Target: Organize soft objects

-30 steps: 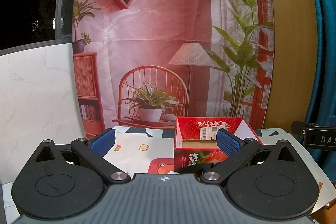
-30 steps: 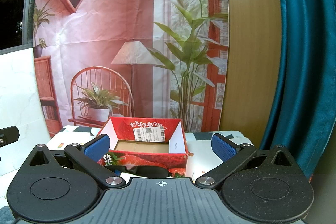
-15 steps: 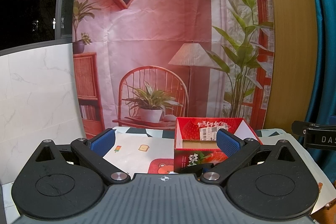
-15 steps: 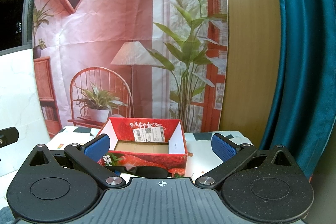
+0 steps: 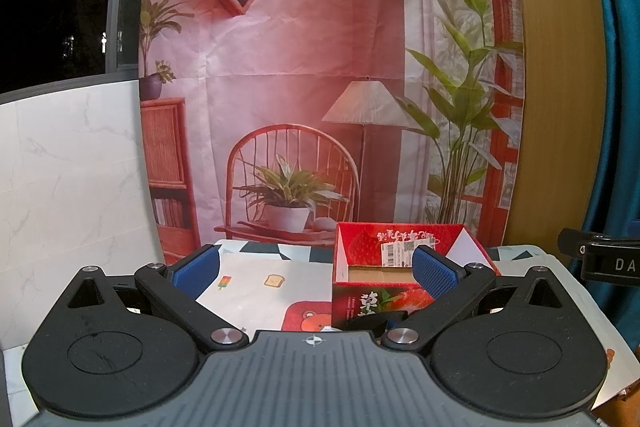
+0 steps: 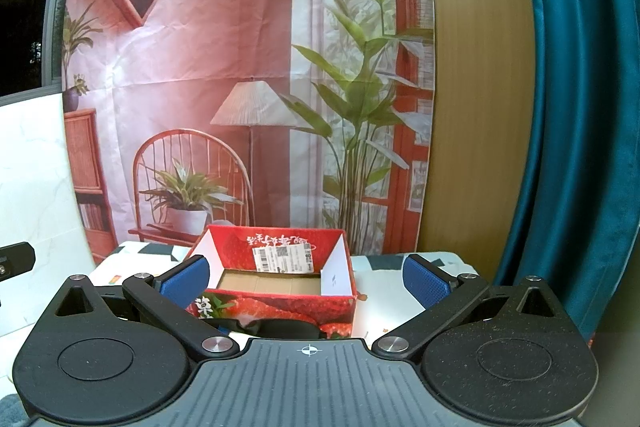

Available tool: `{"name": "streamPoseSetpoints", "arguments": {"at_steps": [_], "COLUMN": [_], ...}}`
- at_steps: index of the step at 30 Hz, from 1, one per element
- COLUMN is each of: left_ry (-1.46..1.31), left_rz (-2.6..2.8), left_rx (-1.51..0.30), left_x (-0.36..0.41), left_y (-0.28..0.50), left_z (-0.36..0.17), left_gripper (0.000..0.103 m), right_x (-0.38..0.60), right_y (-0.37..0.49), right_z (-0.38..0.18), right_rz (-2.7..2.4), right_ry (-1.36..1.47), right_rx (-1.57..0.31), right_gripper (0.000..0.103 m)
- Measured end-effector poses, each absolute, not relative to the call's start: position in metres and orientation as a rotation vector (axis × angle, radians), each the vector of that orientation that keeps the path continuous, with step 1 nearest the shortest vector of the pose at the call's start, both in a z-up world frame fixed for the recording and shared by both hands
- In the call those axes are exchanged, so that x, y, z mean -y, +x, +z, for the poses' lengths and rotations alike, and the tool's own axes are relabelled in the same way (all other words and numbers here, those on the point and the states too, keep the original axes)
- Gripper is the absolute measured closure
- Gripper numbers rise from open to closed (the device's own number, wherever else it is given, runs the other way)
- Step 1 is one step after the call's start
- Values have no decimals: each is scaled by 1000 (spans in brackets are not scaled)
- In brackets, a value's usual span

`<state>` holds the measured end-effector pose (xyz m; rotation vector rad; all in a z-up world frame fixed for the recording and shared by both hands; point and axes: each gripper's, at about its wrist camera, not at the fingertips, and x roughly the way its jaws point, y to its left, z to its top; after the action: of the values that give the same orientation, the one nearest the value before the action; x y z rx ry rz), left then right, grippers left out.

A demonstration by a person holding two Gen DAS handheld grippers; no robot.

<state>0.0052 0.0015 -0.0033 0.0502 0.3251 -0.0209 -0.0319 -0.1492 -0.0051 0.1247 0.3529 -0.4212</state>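
Basically both grippers hang level above the near edge of the table, fingers spread wide, nothing between them. Left gripper (image 5: 316, 267) sits left of the strawberry box (image 5: 384, 291), its right blue pad overlapping the box's right half in that view; right gripper (image 6: 306, 279) faces the box more squarely, box (image 6: 276, 291) framed between its pads, slightly left of centre. Box is open-topped, red print outside, brown cardboard floor bare inside, a shipping label (image 6: 282, 259) on the inner back wall. It stands upright on the patterned tablecloth (image 5: 256, 287), mouth pointing straight up, long axis running left to right across both views, one long side facing the grippers. Likely placed this way so things can be dropped in from the front and above; that's a guess. Something dark (image 6: 280, 329) lies on the cloth touching or just in front of the box's near wall, mostly hidden behind the gripper bodies, so can't tell what it is, maybe one of the soft objects. No soft object clearly visible otherwise. Open stance reads as ready to pick, task looks barely begun. Printed backdrop (image 5: 320, 67) hangs behind the table, teal curtain (image 6: 580, 107) at right.
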Motion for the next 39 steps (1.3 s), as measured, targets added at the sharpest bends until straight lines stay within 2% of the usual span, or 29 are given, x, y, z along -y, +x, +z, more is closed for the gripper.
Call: {"name": "streamPoseSetpoints", "arguments": {"at_steps": [14,32,39], "left_ry": [76,82,76], "left_rz": [11,40,36], "left_rx": [-362,-491,-538], "left_x": [0,-3,-11], "left_y": [37,97,111], "left_z": [-30,-104,-130], "left_gripper": [0,0,0], "right_x": [167,178,189], "right_y": [-8,38,50], "right_z": [-24,-110,-144], "right_rz": [-387,-350,-341], "right_ry": [159,149,202], "right_rx": [-359,-375,-444], "right_gripper": [0,0,0]}}
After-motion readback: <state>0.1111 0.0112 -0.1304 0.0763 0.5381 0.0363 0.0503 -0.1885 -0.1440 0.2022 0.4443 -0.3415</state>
